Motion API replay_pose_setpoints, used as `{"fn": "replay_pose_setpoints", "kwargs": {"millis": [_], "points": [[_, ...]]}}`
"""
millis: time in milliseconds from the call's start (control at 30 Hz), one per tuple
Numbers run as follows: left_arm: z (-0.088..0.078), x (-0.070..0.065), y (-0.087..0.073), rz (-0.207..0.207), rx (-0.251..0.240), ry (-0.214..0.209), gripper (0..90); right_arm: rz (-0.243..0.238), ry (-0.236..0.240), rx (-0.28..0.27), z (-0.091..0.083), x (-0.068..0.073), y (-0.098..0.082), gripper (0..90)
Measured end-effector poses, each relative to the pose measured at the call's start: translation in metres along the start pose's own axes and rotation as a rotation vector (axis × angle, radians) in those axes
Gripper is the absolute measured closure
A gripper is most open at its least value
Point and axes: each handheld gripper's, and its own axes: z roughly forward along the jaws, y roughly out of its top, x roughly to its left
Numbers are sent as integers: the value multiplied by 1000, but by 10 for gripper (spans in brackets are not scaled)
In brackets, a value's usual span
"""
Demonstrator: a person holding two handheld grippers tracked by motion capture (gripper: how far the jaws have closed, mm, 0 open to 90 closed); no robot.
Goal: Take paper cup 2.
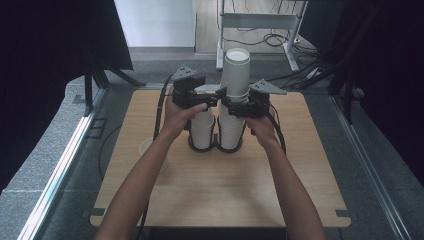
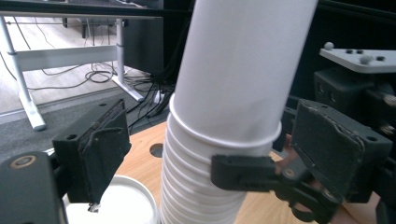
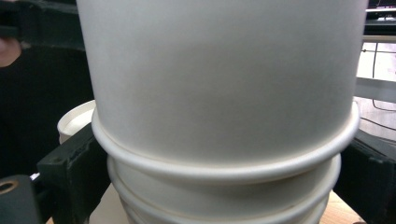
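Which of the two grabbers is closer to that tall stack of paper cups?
The right hand-held gripper: its jaws sit on either side of the tall cup stack, against its rims. The left hand-held gripper is beside it, jaws open above the shorter cup stack.

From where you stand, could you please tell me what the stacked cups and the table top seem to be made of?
The stacked cups look like matte white paper, going by their thin rolled rims, though a coating can't be ruled out. The table top looks like light wood or wood-look laminate, with faint visible grain and a dull finish.

Tall cup stack (image 1: pixel 235 95) right of short cup stack (image 1: pixel 202 131) (touching), both mid-table (image 1: pixel 300 190), lone cup (image 1: pixel 148 148) leftward
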Motion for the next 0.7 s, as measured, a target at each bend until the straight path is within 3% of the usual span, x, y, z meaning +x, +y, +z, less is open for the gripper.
{"fn": "replay_pose_setpoints", "kwargs": {"millis": [333,700], "points": [[13,1,15,37,3,27,95,0,0,8,0,0,1,35],[28,-6,24,72,10,-9,47,-3,1,23,0,0,3,35]]}}
